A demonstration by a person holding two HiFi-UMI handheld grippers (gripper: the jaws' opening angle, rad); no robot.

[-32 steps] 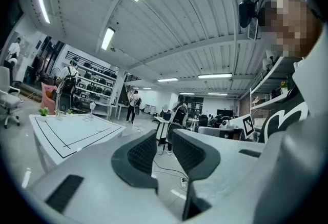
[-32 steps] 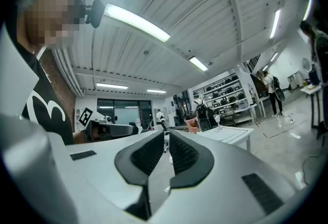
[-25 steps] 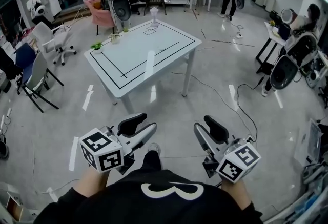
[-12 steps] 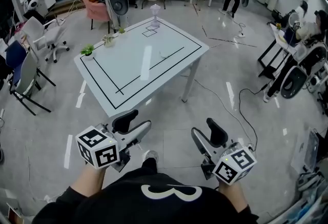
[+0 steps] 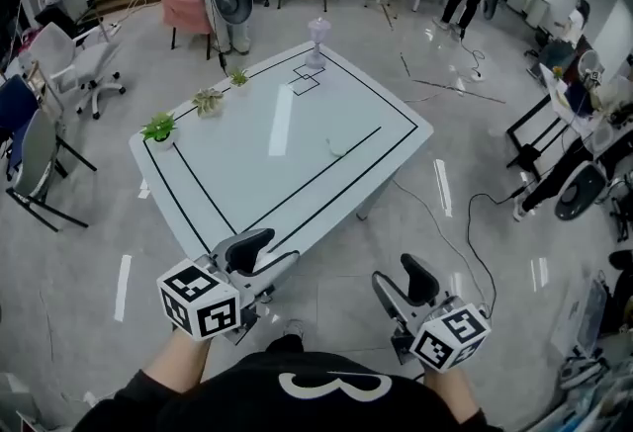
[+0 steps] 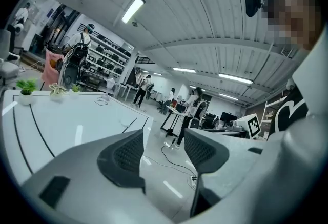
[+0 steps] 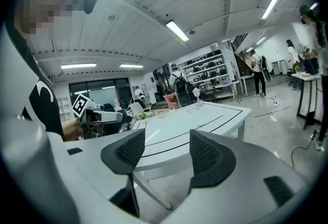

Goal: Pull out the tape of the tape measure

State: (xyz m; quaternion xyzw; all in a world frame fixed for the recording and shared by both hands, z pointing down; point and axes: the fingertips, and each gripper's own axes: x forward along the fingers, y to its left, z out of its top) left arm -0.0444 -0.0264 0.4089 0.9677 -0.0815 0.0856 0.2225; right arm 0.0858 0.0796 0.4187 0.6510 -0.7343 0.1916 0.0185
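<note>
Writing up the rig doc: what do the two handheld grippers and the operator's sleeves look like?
The left gripper and right gripper match: light grey bodies, two curved jaws with dark mesh-textured pads. Each carries a white cube with black square markers at its rear. The person wears a black top with a white print.

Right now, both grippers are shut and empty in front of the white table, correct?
Not shut: the left gripper and right gripper have their jaws apart, having just been opening, as each gripper view shows. Both are empty in front of the white table.
</note>
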